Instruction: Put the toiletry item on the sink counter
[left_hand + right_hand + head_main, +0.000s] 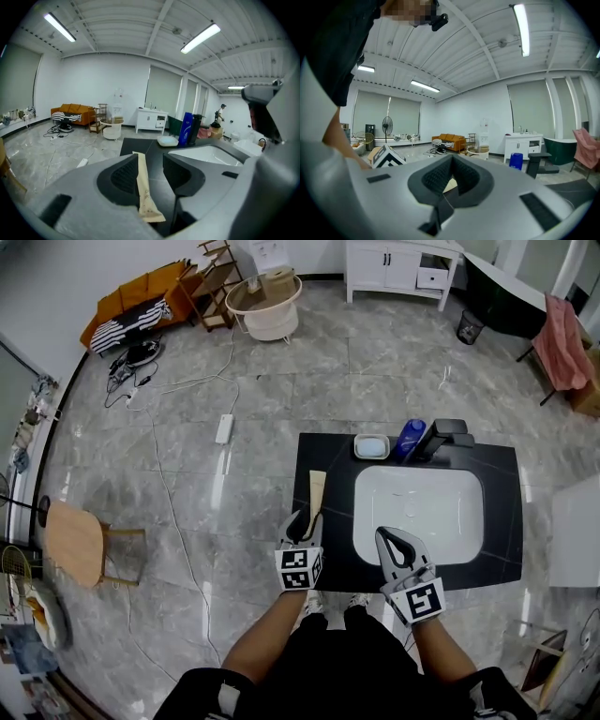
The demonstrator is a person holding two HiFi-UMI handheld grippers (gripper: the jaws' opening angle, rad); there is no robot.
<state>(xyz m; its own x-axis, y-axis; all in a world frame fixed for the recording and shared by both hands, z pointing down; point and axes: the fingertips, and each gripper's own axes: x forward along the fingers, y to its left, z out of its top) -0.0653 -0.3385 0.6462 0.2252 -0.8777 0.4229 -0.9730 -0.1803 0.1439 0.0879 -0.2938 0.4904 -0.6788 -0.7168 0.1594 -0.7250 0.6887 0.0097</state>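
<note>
grey tiled floor surrounds a black sink counter (pixel 323 451); by its left edge lies the toiletry item (pixel 317 491), a slim tan paper packet, between the left gripper's (pixel 307 521) parted jaws, unclamped; right gripper (pixel 382 535) jaws together.

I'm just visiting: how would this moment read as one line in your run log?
left gripper: open | beige packet: between its jaws, lying on black counter left of basin | right gripper: shut, empty

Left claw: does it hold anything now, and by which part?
Nothing is held. The left claw is open; the wrapped sachet lies loose between its jaws on the counter.
</note>
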